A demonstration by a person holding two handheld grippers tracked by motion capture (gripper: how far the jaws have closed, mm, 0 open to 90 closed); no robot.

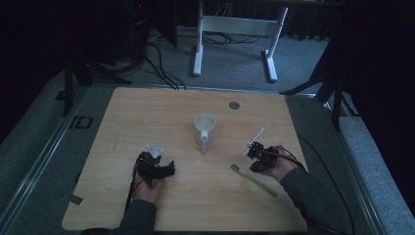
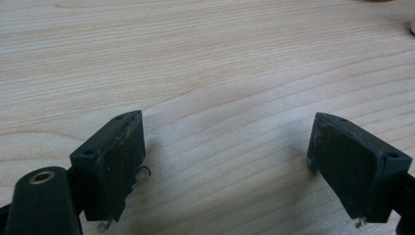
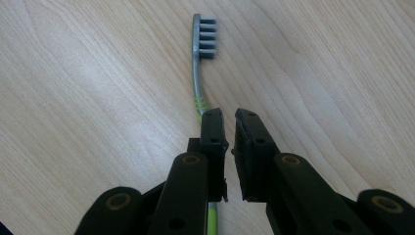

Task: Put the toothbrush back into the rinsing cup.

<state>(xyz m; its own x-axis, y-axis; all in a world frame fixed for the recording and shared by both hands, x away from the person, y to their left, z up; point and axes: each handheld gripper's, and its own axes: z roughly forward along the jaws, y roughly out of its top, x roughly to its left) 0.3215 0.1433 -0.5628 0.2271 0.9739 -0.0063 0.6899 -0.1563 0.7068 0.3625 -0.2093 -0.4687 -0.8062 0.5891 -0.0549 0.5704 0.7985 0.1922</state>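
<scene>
Two grippers rested low over the wooden table [image 1: 147, 112], one in each hand. At about four o'clock from the table's middle, in the high view, the right gripper [image 1: 255, 152] sat directly over a green toothbrush [image 1: 254, 179]. That brush lay flat on the wood, its grey bristled head toward ten o'clock and its handle running to four o'clock, passing under the right hand [image 1: 274, 166]. In the right gripper view, the right gripper [image 3: 227, 128] had its jaws drawn almost together, with just a thin slit between the pads and nothing in that slit; the toothbrush [image 3: 197, 73] ran beneath the left-hand jaw, its head pointing to twelve o'clock, and whether that jaw touched the handle could not be told.

At about seven o'clock from the table's middle, the left gripper [image 1: 157, 169] was well apart from the brush. In the left gripper view, the left gripper [image 2: 225, 166] had its jaws spread wide over bare wood.

A white mug [image 1: 204, 129] stood upright near the table's middle, its handle toward six o'clock, between the two grippers and farther from the person.
</scene>
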